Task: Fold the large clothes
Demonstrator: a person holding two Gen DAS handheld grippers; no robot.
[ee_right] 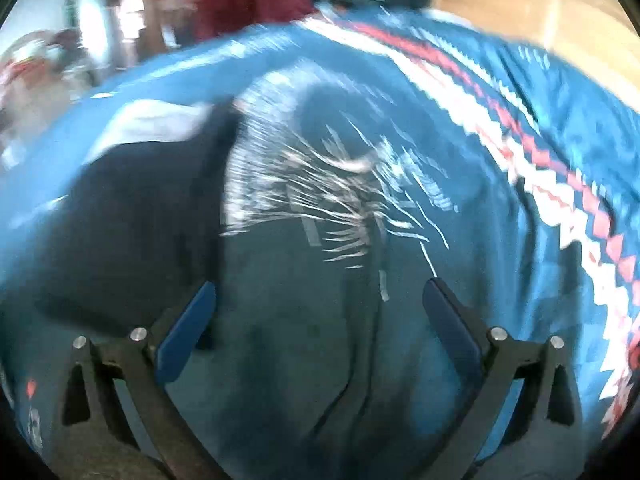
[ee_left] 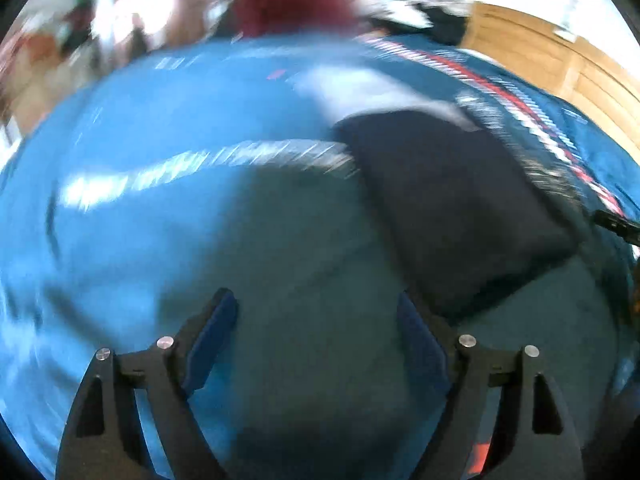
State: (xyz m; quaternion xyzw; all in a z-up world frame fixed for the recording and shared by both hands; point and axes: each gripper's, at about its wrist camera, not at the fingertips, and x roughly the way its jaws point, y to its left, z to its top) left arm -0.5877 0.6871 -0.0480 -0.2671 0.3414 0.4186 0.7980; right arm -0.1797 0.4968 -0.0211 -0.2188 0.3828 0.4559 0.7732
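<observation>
There are two grippers, one dark folded cloth, one white cloth, one big blue cover and one dark red thing. Both pictures are blurry. In the left wrist view, the left gripper points forward from 6 o'clock, just over the blue cover. Its two blue fingers are spread wide, with nothing between them. The dark folded cloth lies at about 2 o'clock from the fingers, on the cover, and its near corner sits close to the right finger. A white cloth peeks out behind it at 12 o'clock. The dark red thing is at the far top. Only this view shows a small black part at 3 o'clock. In the right wrist view, the right gripper also points forward, spread wide and holding nothing. Here the dark folded cloth is at 10 o'clock. Only this view shows white scratchy lines at 12 o'clock and a clear red and white zigzag band at 2 o'clock.
</observation>
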